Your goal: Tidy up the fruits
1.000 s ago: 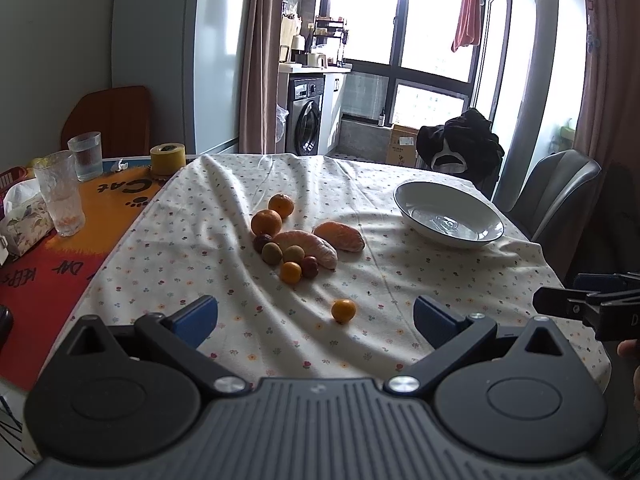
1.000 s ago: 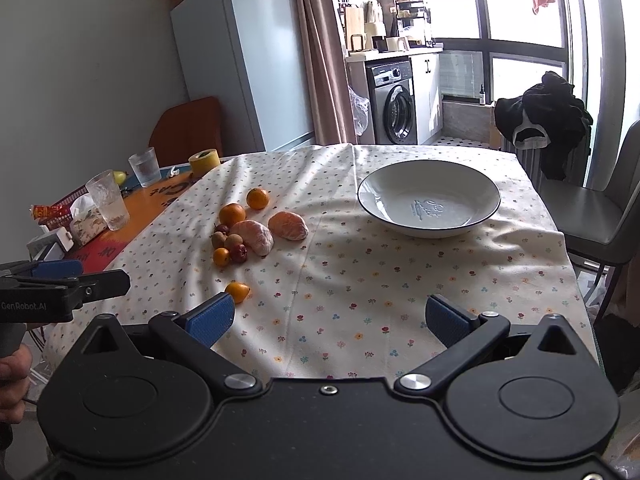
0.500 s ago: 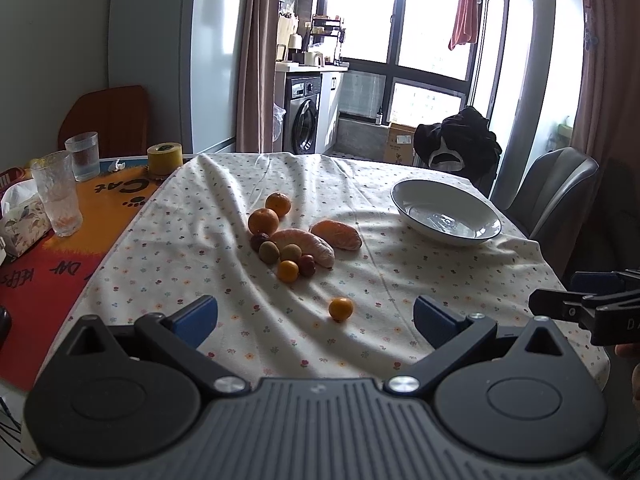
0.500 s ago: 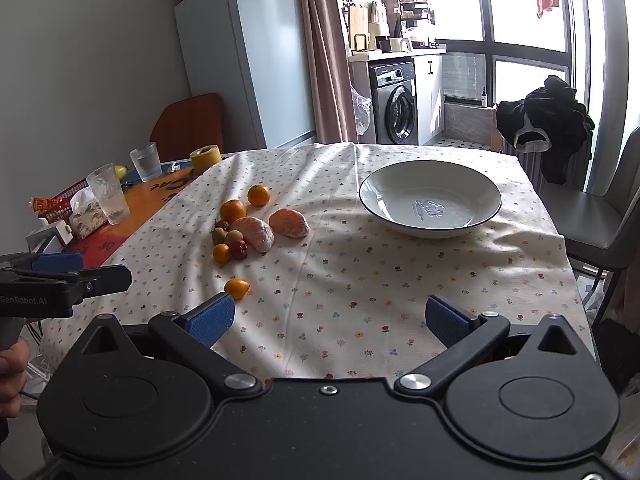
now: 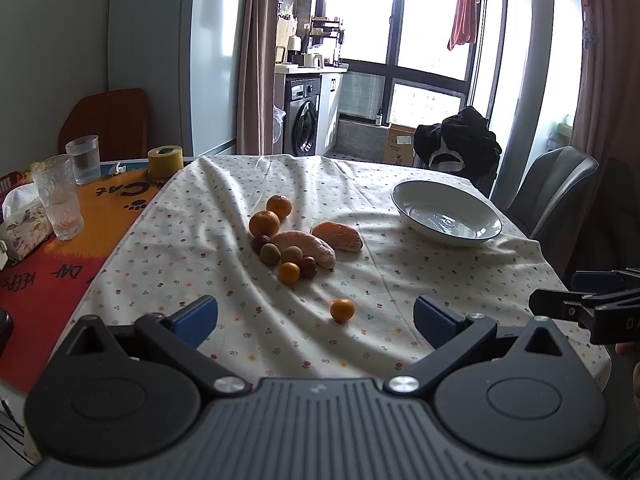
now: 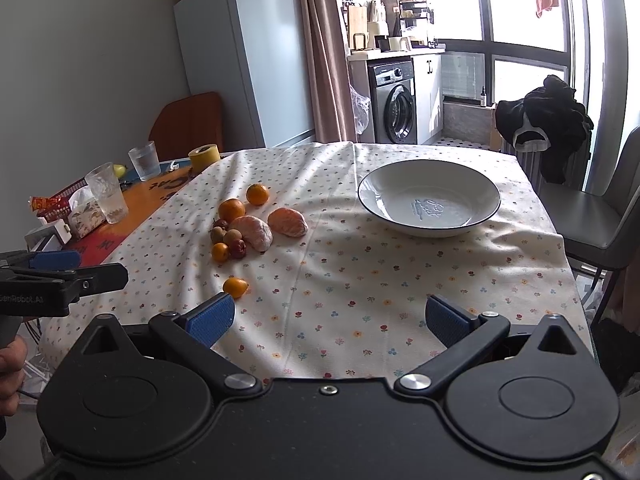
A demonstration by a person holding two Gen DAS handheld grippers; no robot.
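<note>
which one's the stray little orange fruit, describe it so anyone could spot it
Start at the floral tablecloth and find the fruit pile left of the white bowl. The stray kumquat sits alone nearer the grippers, touching no other fruit.

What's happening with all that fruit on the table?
A person holds two grabbing tools over the table. The left gripper and the right gripper are both open and hold nothing. The fruit pile sits on the flowery tablecloth, with one small orange fruit lying apart. The white bowl has no fruit in it yet.
</note>
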